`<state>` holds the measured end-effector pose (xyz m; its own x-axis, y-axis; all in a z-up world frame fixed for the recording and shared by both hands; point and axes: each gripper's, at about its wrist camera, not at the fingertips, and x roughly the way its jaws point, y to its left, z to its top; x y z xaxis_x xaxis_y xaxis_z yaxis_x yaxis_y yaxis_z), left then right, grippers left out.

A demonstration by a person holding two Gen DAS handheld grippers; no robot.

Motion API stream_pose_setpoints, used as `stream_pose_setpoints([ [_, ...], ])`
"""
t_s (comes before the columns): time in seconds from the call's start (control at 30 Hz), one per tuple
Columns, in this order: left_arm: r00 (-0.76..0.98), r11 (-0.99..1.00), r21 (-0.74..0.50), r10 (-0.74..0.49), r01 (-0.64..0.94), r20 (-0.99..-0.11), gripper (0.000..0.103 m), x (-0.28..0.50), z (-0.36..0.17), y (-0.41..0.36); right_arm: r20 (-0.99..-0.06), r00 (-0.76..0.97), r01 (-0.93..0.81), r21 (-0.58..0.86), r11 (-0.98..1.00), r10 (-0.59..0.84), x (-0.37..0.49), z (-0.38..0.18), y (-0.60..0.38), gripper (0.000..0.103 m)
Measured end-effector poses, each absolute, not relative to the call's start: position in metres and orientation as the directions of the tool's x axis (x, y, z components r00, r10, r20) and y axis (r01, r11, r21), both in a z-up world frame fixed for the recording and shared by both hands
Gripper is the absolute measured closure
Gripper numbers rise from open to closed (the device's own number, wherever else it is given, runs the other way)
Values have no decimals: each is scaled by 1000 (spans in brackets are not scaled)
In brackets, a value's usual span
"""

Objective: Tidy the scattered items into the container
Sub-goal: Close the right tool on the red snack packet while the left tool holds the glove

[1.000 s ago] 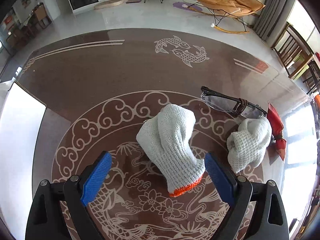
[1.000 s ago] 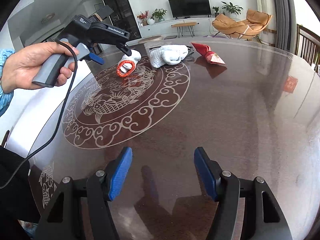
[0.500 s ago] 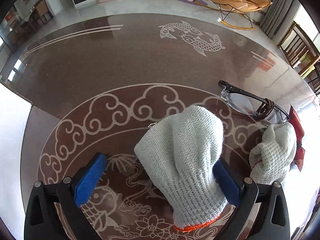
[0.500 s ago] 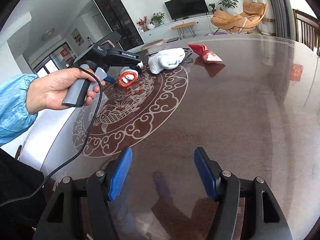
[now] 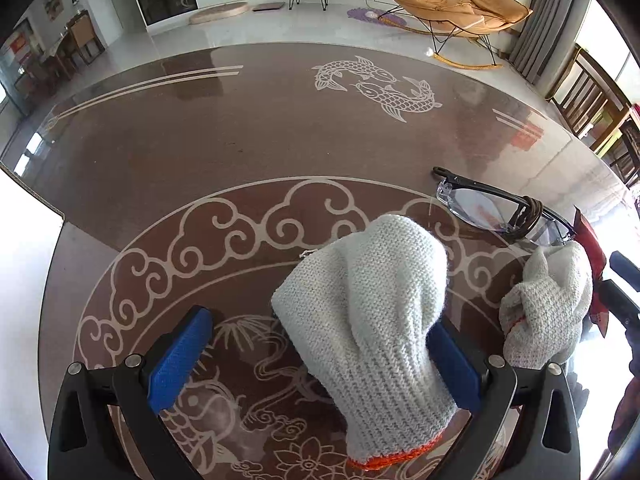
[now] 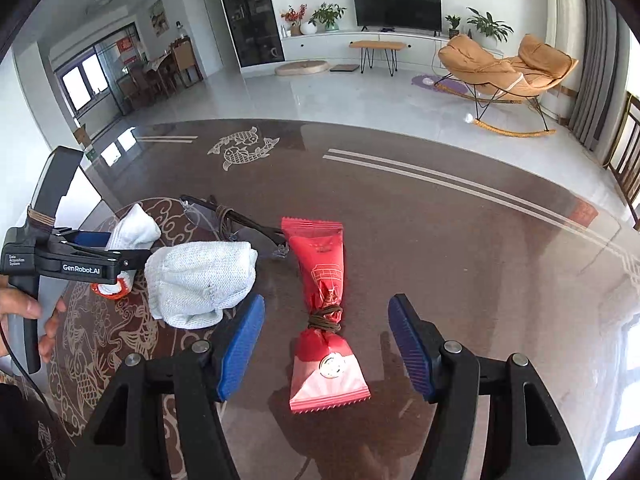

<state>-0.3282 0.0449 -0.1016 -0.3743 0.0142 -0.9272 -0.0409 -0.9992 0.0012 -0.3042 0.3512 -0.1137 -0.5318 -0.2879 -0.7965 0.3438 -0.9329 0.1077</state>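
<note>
Nothing tidied yet: left tool (image 5: 320,364) gapes around a knit glove (image 5: 368,320); right tool (image 6: 324,344), released, straddles a red packet (image 6: 326,320).

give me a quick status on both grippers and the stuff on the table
Left gripper open, straddling a glove, right finger against it. Right gripper open over red packet. Second glove and glasses loose. No container in view.

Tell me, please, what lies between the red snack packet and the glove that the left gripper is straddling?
In the right wrist view, a second white glove lies between the red packet and the straddled glove, with the safety glasses just behind.
</note>
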Motion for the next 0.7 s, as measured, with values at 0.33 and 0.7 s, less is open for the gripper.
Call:
stream_pose_setpoints([
  [0.33,-423,-990,4,55,-138,-905,0,-322,-99,30,-840,-498,327,50,-944,-217,-310,-135,341,83],
  [0.7,-425,-941,14,139,-339,-895,74,-269,-86,11,-805,-494,319,183,-930,-328,-176,-126,344,83],
])
